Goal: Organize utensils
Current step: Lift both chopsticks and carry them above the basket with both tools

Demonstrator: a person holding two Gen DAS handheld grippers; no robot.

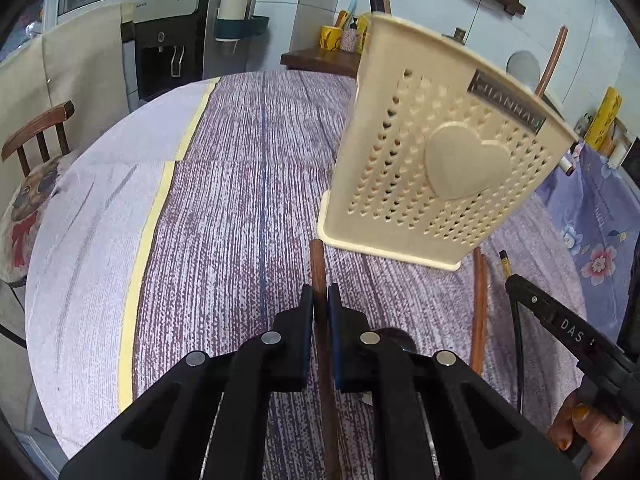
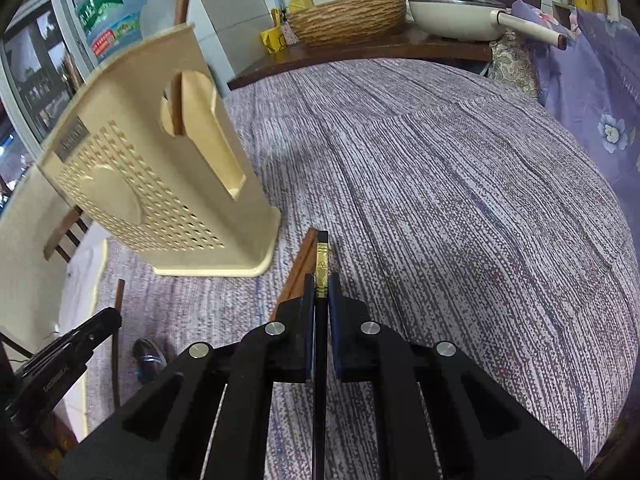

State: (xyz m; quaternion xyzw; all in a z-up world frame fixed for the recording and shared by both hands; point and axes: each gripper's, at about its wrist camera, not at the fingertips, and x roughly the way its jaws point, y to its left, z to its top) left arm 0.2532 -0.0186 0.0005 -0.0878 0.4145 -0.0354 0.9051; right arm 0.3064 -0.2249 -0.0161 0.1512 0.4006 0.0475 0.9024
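Note:
My left gripper is shut on a brown wooden handle that points toward the cream utensil holder with a heart on its front. A shiny spoon bowl shows beside that handle; whether the two are joined I cannot tell. My right gripper is shut on a black chopstick with a gold band, to the right of the holder. A pair of brown chopsticks lies on the cloth just left of it. One brown handle stands inside the holder.
A striped purple cloth covers the round table. A wooden chair stands at the left and a water dispenser behind. The back counter holds a wicker basket and a pan. A hand grips the right tool.

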